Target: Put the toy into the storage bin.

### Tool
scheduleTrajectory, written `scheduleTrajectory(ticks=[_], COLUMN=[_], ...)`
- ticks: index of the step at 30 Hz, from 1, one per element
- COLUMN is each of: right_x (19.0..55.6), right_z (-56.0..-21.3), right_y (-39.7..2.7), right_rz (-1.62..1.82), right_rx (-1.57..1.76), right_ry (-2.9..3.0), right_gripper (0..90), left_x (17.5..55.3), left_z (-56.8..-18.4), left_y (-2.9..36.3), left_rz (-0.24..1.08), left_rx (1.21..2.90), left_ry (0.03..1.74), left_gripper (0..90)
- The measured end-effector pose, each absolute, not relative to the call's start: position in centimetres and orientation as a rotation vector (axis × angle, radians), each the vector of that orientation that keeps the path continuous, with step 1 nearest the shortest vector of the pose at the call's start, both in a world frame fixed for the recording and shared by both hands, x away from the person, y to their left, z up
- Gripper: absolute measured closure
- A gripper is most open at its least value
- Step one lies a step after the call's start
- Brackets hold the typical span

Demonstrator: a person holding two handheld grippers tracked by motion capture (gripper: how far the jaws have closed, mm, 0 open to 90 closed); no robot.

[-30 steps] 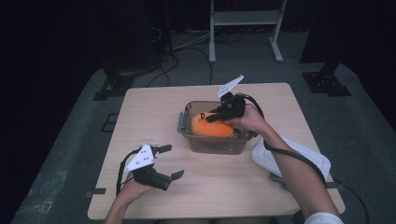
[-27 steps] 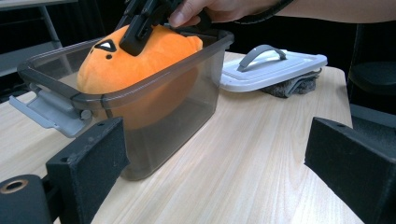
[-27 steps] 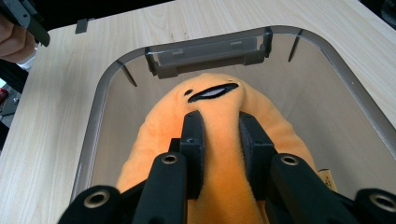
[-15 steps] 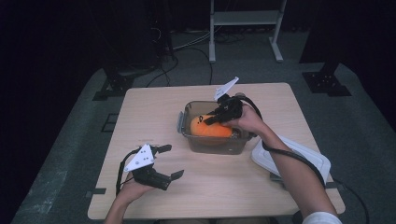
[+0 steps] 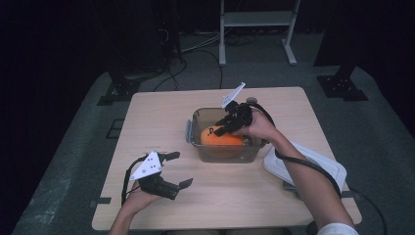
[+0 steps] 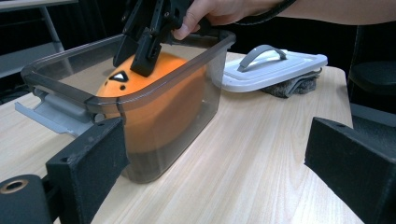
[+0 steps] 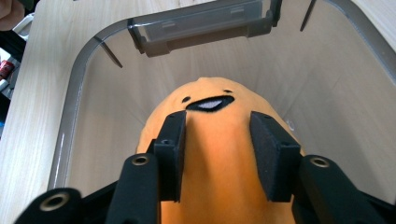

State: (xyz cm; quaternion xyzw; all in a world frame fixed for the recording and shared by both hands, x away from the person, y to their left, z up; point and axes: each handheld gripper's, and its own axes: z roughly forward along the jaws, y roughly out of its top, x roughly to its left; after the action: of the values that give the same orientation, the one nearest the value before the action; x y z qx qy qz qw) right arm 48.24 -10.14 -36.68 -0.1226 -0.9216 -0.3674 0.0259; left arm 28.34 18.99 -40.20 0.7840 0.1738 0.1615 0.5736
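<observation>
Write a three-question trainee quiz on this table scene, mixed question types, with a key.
1. True or false: the orange plush toy lies inside the clear container.
2. Multiple choice: where is the white lid?
A. clipped on the container
B. on the table beside the container, on the right claw's side
C. held in the left claw
3. Short answer: which claw is over the toy, and what are its jaws doing?

Key:
1. True.
2. B.
3. The right claw; its jaws have just been opening and now straddle the toy's top with a ridge of plush between the pads. The left claw rests open on the table.
</observation>
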Motion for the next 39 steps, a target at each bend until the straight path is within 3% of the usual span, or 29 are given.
scheduleTrajectory(ticks=[39], right_x=[46.1], right_z=[-32.9], right_y=[-13.9], right_rz=[-1.345], right_rx=[-0.385], right_ry=[-2.767], right_gripper=[53.5], left_x=[28.5], left_z=[-40.2], left_y=[18.4], left_rz=[0.364], left_rx=[1.840], left_ry=[0.402], left_gripper=[4.7])
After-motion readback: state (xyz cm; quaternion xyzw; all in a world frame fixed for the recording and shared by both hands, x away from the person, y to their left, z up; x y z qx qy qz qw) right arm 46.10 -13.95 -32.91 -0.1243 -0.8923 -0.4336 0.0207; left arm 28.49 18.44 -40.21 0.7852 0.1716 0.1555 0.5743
